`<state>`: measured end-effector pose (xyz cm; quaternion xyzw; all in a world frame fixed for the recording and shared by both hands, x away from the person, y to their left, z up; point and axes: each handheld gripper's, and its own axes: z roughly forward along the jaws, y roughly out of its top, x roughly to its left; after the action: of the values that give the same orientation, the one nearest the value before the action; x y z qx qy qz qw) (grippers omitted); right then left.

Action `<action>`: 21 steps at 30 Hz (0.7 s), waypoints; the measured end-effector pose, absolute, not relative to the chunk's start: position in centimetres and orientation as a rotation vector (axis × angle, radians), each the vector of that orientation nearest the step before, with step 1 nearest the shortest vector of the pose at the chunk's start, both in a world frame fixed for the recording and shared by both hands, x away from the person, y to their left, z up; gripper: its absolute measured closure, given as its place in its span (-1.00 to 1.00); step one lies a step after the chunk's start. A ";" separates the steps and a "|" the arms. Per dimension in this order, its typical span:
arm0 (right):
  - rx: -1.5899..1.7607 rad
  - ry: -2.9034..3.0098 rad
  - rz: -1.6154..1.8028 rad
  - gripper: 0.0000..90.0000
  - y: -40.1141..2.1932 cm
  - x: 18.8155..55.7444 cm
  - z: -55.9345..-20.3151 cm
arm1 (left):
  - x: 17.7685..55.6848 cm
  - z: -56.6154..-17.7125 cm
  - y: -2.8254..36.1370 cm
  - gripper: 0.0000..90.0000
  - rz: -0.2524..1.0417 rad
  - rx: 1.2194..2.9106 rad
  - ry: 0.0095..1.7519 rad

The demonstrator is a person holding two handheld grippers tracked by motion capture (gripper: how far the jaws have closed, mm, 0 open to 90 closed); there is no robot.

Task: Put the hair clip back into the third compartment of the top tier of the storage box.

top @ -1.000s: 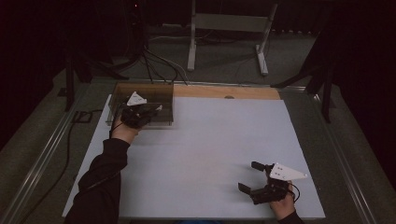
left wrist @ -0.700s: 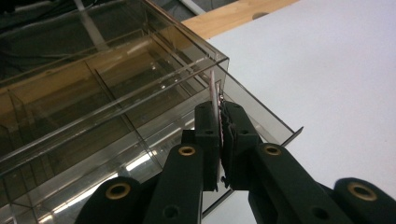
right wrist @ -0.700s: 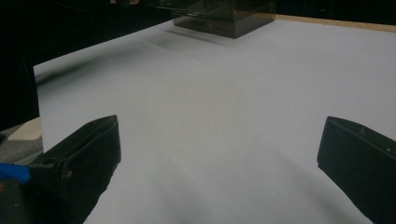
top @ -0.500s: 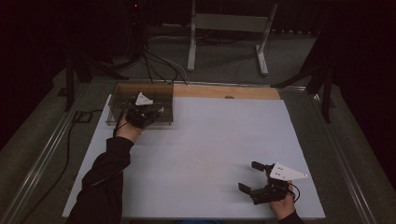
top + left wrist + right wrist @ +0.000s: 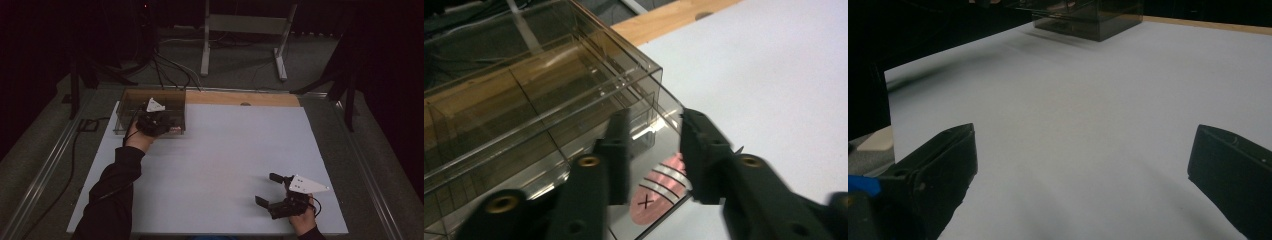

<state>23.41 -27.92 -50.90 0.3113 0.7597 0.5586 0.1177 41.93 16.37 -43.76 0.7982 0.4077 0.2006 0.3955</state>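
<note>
A clear smoky plastic box with dividers stands at the table's back left corner. My left gripper hangs over its near right compartment. In the left gripper view its jaws have just been opening and stand apart. A flat pink piece with white stripes and a black X lies on the box floor below the gap, and the pads are off it. At the front right, my right gripper rests low over the white sheet, open wide with nothing between its fingers.
A white sheet covers the table, with a bare wooden strip along the back edge. Metal rails run down both sides. Beyond the table stand a grey frame and cables on the floor.
The left hand has shifted a little to the right over the box. The right hand and its gripper have stayed where they were.
</note>
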 end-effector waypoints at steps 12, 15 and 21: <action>0.911 2.226 1.632 -1.00 -27.9 23.4 -50.9 | 41.5 -43.1 16.5 -0.28 0.520 1.985 1.081; 0.909 2.228 1.632 -1.00 -27.9 23.4 -50.9 | 41.5 -43.1 16.6 -0.46 0.514 1.970 1.104; 0.908 2.229 1.632 -1.00 -27.9 23.4 -50.9 | 41.4 -43.3 16.9 -0.61 0.494 1.937 1.144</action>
<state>23.41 -27.86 -50.92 0.3102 0.7612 0.5574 0.1167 41.37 16.91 -43.35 0.7681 0.4536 0.1960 0.4072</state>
